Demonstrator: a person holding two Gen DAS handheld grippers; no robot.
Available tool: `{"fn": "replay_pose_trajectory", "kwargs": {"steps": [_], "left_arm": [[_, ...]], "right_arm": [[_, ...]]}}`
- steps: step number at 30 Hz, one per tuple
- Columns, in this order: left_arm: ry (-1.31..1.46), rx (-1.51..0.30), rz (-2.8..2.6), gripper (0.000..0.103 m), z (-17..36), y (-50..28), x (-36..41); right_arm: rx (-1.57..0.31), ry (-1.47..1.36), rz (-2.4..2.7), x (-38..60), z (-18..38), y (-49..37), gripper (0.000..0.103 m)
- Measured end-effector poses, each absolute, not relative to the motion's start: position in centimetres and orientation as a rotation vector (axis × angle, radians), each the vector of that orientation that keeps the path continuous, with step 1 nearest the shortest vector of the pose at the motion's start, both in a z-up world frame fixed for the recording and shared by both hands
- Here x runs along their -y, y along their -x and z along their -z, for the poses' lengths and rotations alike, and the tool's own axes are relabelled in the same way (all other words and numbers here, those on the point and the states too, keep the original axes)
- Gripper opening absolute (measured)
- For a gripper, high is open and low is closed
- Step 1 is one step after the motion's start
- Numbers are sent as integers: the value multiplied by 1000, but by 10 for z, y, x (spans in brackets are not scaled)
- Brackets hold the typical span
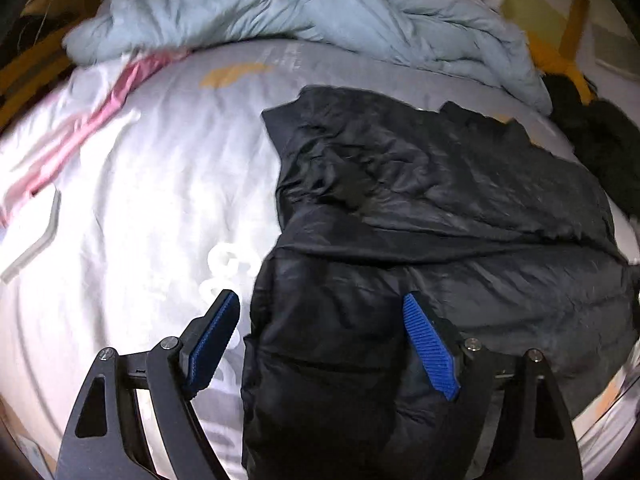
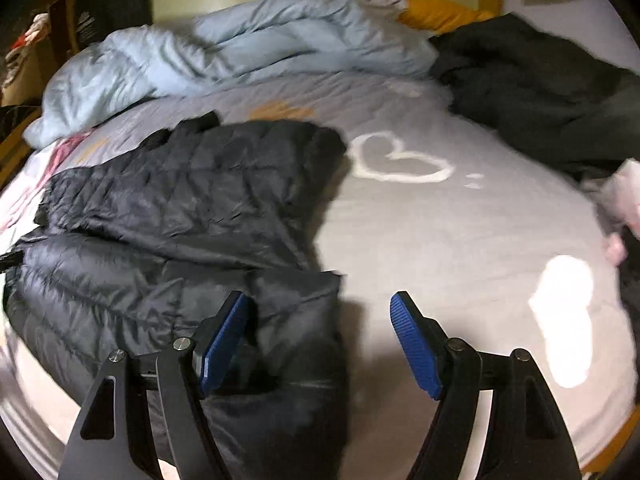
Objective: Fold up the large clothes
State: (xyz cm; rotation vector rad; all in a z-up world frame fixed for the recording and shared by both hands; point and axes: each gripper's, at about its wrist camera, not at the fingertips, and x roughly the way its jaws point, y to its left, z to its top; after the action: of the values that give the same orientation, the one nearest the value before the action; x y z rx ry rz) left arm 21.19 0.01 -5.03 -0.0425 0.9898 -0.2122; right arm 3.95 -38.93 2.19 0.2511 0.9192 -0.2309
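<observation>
A black quilted puffer jacket lies flattened on the bed sheet, its lower part doubled over toward the camera. My left gripper hovers open over the jacket's left edge; the fabric shows between the blue pads but neither pad presses on it. In the right wrist view the same jacket fills the left half. My right gripper is open over the jacket's right edge, with one finger above the fabric and the other above the bare grey sheet.
A crumpled light blue duvet lies across the far side of the bed. A dark garment is heaped at the far right beside a yellow pillow. A pale pink cloth sits at the right edge.
</observation>
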Motion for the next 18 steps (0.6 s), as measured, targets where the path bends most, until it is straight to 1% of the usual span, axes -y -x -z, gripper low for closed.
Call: {"fn": "replay_pose_trajectory", "kwargs": {"steps": [1, 2, 3, 4, 5, 8, 12, 15, 18], "left_arm": [[76, -971, 234, 60, 51, -211, -4], [94, -945, 253, 36, 48, -208, -7], [93, -919, 262, 25, 43, -203, -8], [88, -883, 279, 21, 37, -196, -9], [82, -844, 291, 12, 30, -188, -10], [103, -772, 316, 9, 12, -165, -14], [193, -695, 368, 9, -13, -140, -27], [186, -635, 393, 7, -32, -123, -31], [140, -588, 386, 7, -48, -113, -30]], "right_arm": [[-933, -268, 218, 390, -18, -44, 67], [-941, -283, 208, 389, -15, -47, 43], [-942, -301, 193, 386, -13, -46, 31], [-935, -310, 188, 384, -12, -45, 19], [-895, -301, 193, 379, -18, -40, 13], [-782, -247, 202, 364, -39, -23, 10], [-622, -233, 210, 358, -74, 4, 10], [-514, -213, 220, 355, -95, 21, 10], [-480, -169, 241, 351, -105, 22, 10]]}}
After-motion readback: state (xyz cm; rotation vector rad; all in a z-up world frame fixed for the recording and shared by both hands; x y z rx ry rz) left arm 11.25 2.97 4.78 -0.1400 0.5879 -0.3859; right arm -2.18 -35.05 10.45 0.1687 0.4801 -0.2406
